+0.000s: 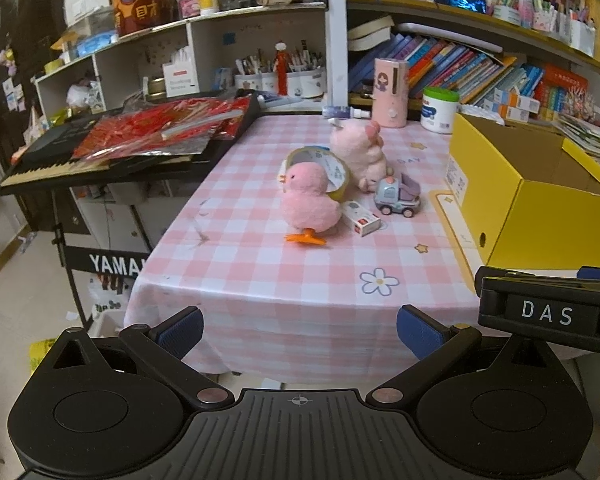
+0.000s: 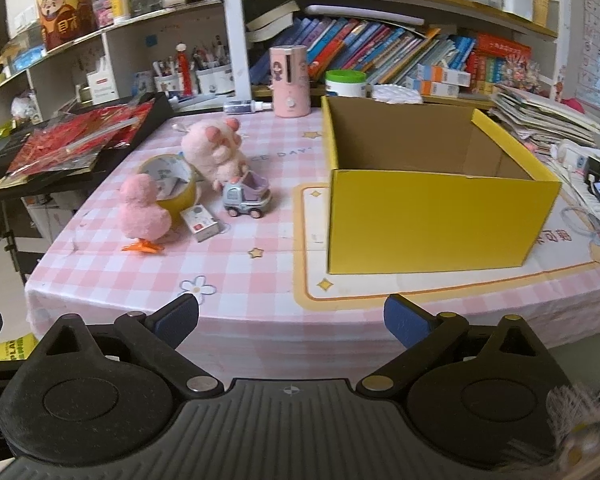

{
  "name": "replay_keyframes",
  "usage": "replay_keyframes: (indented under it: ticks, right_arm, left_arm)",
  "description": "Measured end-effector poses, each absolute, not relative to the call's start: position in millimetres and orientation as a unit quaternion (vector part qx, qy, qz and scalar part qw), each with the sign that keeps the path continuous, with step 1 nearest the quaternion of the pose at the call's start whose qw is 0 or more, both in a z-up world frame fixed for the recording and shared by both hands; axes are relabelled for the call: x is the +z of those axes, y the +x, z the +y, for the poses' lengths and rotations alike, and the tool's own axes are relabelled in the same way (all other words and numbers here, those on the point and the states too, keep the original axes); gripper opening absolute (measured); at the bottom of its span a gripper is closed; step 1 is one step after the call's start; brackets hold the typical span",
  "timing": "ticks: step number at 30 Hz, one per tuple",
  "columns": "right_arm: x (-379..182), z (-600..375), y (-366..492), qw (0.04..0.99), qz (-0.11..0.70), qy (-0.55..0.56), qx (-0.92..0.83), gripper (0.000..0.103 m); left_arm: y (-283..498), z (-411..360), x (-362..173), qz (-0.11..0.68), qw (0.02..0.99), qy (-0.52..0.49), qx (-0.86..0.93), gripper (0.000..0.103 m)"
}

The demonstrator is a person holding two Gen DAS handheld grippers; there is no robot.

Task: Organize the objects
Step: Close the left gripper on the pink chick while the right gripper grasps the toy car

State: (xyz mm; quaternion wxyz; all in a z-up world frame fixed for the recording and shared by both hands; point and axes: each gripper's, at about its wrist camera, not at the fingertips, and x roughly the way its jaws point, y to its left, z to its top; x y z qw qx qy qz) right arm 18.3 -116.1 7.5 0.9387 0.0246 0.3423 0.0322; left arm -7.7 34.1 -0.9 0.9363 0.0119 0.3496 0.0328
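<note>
Left gripper and right gripper: both spread wide, empty, ribbed blue pads, low in frame before the table edge. Fuzzy pink chick (orange plastic feet), tape roll, toy truck cluster left-centre; open yellow cardboard box at right.

We see a table under a pink checked cloth. On it stand a pink chick, a tape roll, a plush paw, a toy truck and a small carton, close together. To their right an open yellow box sits on a mat. At the far edge stand a pink canister and a white tub
</note>
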Motion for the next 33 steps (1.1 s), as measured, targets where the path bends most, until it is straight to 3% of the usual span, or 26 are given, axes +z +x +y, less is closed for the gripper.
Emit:
replay_keyframes:
  ticks: [10,24,33]
  right_arm:
    - [9.5,-100.7,25.7,0.939,0.329,0.022,0.093,0.065]
    - [16.0,-85.6,80.1,0.943,0.308,0.007,0.127,0.063]
    - [10.7,-80.5,146.3,0.927,0.339,0.029,0.159,0.059]
  left_arm:
    - [-3.0,47.1,-2.3,0.34,0.94,-0.004,0.038,0.103]
    - [43.5,52.3,-4.7,0.339,0.94,0.002,0.025,0.101]
    - [90.7,52.3,-14.4,0.359,0.932,0.004,0.043,0.088]
